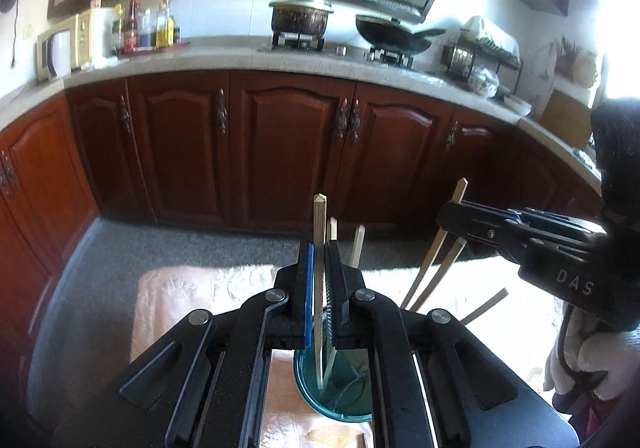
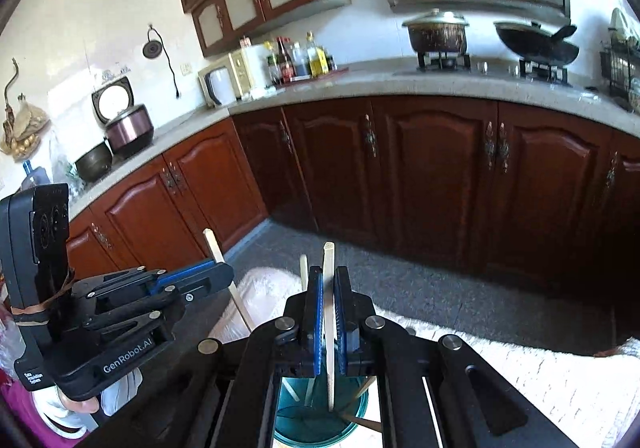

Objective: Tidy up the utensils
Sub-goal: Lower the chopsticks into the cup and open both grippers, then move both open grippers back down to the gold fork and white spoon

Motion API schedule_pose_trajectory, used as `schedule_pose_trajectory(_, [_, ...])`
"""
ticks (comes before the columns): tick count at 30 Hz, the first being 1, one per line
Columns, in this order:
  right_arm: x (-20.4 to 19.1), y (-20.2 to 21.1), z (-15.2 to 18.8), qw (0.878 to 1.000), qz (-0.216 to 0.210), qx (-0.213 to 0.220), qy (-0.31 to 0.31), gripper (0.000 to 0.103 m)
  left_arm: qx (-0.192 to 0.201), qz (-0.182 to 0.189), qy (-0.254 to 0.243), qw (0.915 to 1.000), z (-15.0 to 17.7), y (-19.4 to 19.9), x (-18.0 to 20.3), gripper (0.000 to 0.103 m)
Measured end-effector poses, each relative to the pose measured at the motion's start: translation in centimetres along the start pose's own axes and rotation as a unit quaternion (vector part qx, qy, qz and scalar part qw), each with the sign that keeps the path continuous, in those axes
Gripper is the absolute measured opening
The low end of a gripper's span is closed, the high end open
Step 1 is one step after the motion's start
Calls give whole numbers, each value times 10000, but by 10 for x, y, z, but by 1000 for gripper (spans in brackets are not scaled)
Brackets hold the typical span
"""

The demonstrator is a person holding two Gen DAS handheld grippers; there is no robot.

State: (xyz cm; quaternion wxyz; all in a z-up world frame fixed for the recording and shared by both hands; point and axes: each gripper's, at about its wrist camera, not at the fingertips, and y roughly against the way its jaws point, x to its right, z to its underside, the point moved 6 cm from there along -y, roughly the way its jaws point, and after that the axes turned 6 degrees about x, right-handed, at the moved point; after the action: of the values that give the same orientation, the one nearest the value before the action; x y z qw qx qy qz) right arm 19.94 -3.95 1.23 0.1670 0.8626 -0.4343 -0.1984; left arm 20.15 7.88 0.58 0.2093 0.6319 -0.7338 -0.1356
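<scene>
Both claws are clamped on chopsticks: the left gripper pinches one chopstick upright, its lower end already inside the teal cup at 6 o'clock of the left wrist view, and the right gripper grips another chopstick whose tip also dips into the cup. Several loose sticks already lean in it toward 2 o'clock. By my reading the task is well along; releasing these two remains, and whether more utensils wait elsewhere cannot be told.

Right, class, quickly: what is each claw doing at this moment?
Left claw: closed on a chopstick standing over the blue cup.
Right claw: closed on another chopstick, above the same cup.
</scene>
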Motion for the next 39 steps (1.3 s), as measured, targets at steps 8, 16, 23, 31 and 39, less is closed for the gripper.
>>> schedule_pose_trajectory(8, [6,-27,26,9992,-31,-392,-68,5,-317,-59,18,9995,28,-19,-2,4])
schedule_pose_trajectory(16, [13,-40,39,9979,-1,-628,-183,5,-374,-103,54,9992,32,-23,-4,4])
schedule_pose_trajectory(23, [10,-35,43,9979,-62,-630,-159,33,-434,-134,103,9989,34,-24,-6,4])
schedule_pose_trajectory(31, [12,-20,50,9975,-98,-624,-323,33,-487,-178,153,9985,43,-18,-7,28])
schedule_pose_trajectory(39, [6,-6,57,9974,-134,-615,-345,33,-479,-229,163,9985,47,-10,-4,34])
